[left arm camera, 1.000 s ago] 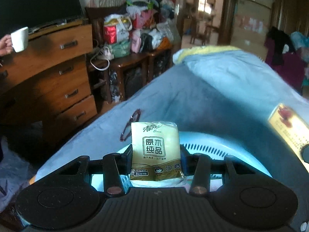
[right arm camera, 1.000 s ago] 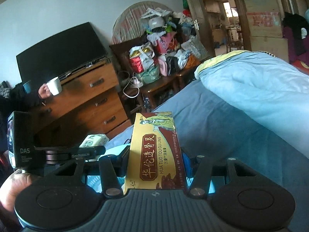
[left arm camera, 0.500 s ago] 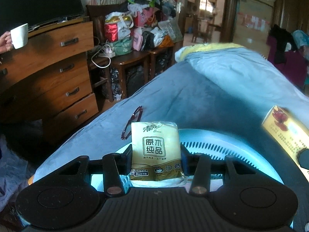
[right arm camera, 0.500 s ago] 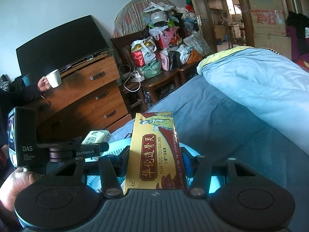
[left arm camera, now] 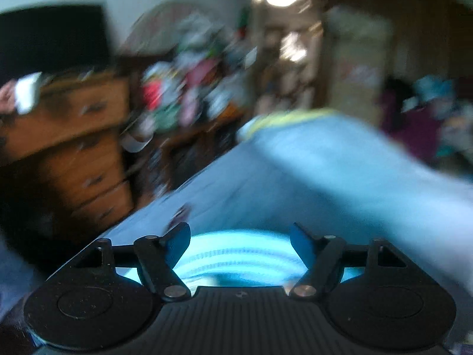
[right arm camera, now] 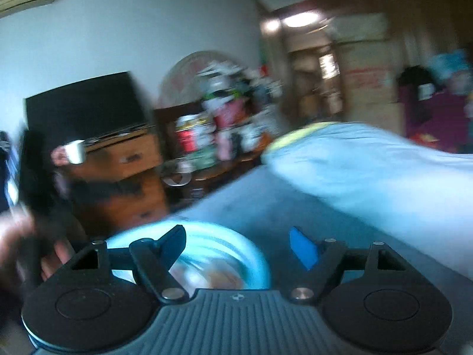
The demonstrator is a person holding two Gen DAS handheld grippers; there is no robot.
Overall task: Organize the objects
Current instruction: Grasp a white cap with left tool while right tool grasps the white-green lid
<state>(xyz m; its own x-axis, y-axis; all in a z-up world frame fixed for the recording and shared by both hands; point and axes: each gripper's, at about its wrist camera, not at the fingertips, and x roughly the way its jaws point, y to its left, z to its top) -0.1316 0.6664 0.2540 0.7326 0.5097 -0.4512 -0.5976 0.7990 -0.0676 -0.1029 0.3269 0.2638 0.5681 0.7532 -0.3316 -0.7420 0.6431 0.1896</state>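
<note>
Both views were smeared with motion blur. The left gripper [left arm camera: 239, 241] stood with its jaws spread wide and nothing between them, just above the pale blue basket [left arm camera: 236, 254] on the bed [left arm camera: 295, 183]. The right gripper [right arm camera: 238, 241] was likewise spread and empty; blurred orange-and-white contents [right arm camera: 212, 275] lay in the basket [right arm camera: 251, 254] beneath it.

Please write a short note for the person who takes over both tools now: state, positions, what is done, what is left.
Left tool: open, holding nothing, above the blue basket.
Right tool: open, holding nothing, basket below and left of it.
Things: blurred pale and orange shapes lie inside the basket, probably the released packs; too blurred to confirm.
Done: both tools have let go.
Left: check the glasses on the bed; likely next.
</note>
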